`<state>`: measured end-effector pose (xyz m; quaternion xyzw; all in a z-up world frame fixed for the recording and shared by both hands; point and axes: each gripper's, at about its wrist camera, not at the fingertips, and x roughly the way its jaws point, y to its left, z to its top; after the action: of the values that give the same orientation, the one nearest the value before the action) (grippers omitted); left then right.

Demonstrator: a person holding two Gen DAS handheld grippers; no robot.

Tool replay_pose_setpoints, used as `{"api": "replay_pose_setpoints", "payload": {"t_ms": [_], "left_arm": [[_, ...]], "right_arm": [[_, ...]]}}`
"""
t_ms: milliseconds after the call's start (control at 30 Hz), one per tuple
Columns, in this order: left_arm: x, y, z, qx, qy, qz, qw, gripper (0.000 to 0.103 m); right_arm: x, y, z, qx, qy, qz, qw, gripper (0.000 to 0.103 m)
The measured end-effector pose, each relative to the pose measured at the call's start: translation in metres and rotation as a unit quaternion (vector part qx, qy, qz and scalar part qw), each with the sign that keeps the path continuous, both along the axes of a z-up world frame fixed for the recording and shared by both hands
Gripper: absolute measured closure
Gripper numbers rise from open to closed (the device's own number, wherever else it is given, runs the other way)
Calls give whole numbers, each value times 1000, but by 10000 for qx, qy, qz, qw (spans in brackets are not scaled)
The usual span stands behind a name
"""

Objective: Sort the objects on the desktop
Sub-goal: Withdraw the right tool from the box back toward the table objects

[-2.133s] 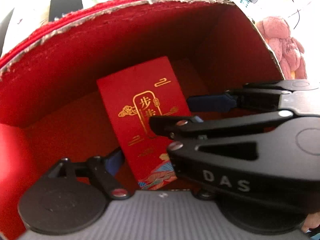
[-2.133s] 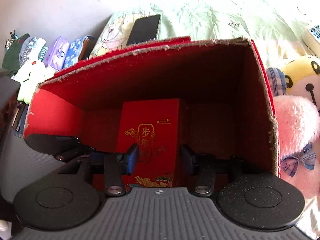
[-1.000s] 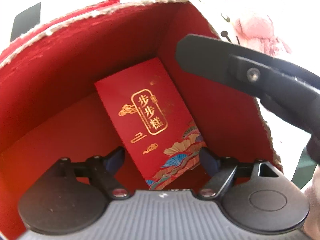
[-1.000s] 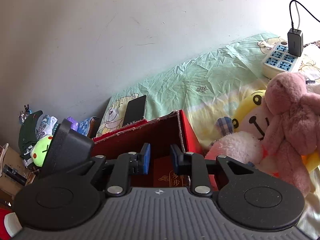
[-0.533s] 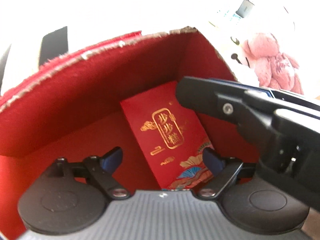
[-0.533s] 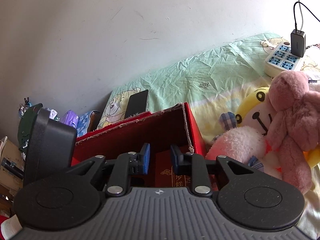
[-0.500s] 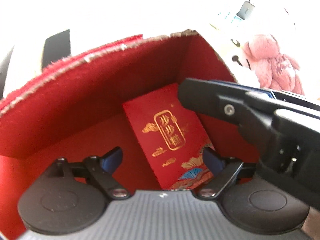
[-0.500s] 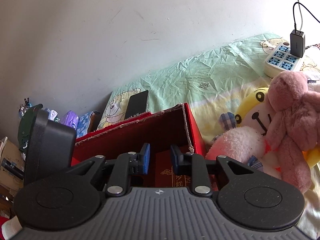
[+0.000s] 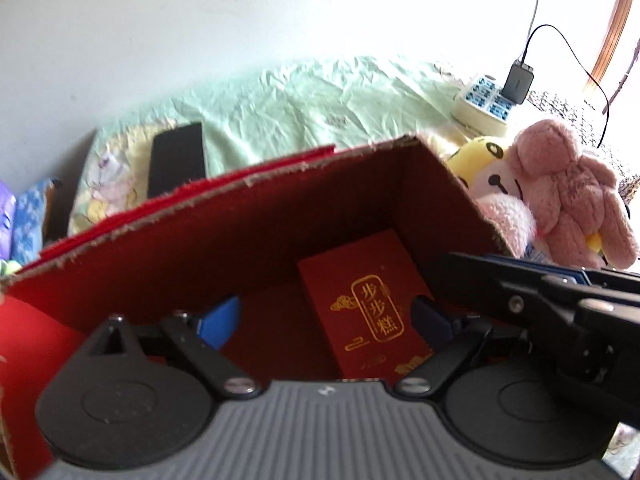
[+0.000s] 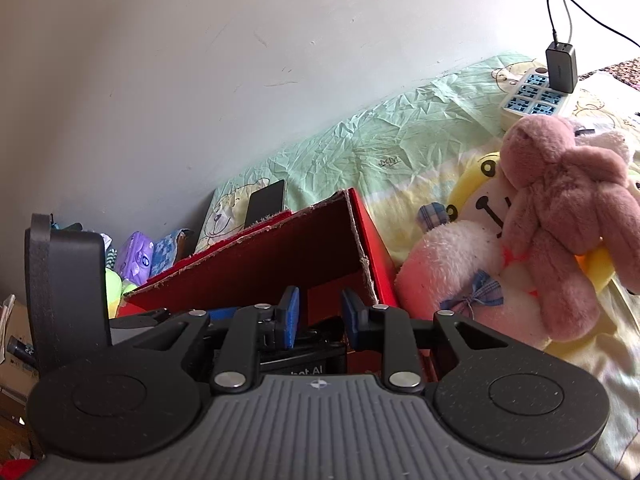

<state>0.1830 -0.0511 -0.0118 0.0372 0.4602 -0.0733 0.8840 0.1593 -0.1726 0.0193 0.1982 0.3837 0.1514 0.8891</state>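
The flat red envelope with gold characters (image 9: 372, 312) is lying on the floor of the open red cardboard box (image 9: 248, 240), toward the box's right-hand wall, and in the left wrist view it is sitting just ahead of and below the left gripper (image 9: 326, 320), closer to that gripper's right finger than to its left one. The envelope's long axis is running from the near edge of the box toward the far wall, leaning a little leftward as it goes back, and its printed face is pointing up with the gold label reading along that same axis. The left gripper is spreading its blue-padded fingers (image 9: 220, 320) wide with nothing between them. The right gripper (image 10: 316, 314) is hovering over the box's near right corner, its pads parted by a narrow gap and holding nothing; its body is showing at the right of the left wrist view. The left gripper appears the nearer of the two to the envelope. A pink plush toy (image 10: 560, 216) is resting just beside the box on the green bedsheet (image 10: 360, 152).
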Motion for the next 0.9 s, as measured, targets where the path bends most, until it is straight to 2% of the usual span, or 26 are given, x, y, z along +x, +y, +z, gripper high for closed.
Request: {"api": "replay_pose_setpoints", "payload": {"t_ms": [67,567,900], "left_arm": [[13,7,-9,43,-98,-16,9999,10],[4,8,-2,151,-499,22,9986,10],[-1,5,1,246,-685,66,9973,10]], "right_arm": [[-4,-1,1,-10,-35,-62,10000,76],[-35,-12,11,-101,-386,-520,9978,76],[-56,-25,9,37,-592,-730,9956,75]]}}
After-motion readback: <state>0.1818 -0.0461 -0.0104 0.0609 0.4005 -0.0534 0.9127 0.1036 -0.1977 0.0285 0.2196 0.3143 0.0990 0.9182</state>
